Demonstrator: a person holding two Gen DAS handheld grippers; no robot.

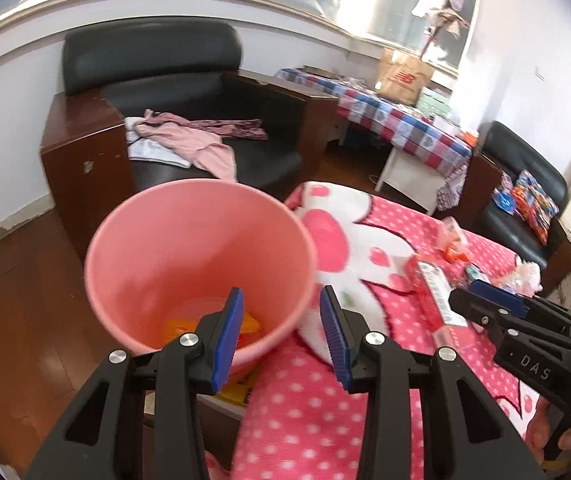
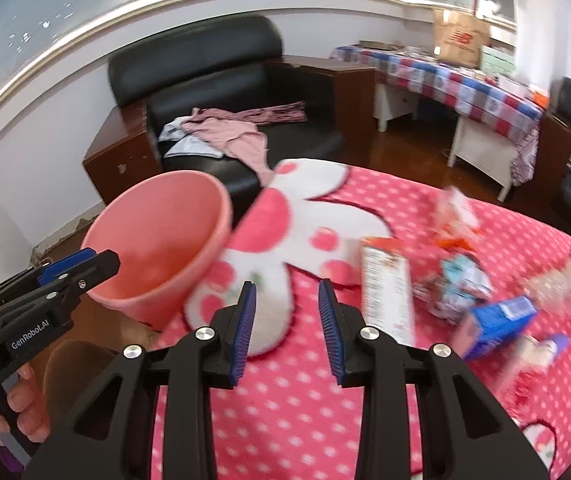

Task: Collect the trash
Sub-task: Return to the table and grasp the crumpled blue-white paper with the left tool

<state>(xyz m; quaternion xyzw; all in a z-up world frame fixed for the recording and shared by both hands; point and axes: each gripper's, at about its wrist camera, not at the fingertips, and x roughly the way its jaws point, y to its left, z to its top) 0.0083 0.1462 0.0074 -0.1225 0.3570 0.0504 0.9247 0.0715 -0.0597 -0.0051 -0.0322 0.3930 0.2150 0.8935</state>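
A pink bucket [image 1: 189,248] stands tilted beside the bed's near-left corner, with orange trash [image 1: 253,326] at its bottom. My left gripper [image 1: 281,320] is open. One finger is over the bucket's inside and the other outside its right edge, and no pad visibly presses on the wall. From the right wrist view, the left gripper [image 2: 109,262] reaches the bucket [image 2: 157,240] at its near rim. My right gripper [image 2: 285,312] hangs open above the blanket with nothing between its fingers. Trash lies to its right: a long red-and-white box [image 2: 385,292], crumpled wrappers [image 2: 457,284] and a blue box [image 2: 493,324].
The bed carries a pink dotted blanket [image 2: 285,400]. Behind it is a black armchair [image 1: 189,92] with pink clothes [image 1: 197,140], and a checked-cloth table [image 1: 401,120] with a cardboard box. A second black chair [image 1: 521,176] stands at the right. The wood floor [image 1: 25,300] lies to the left.
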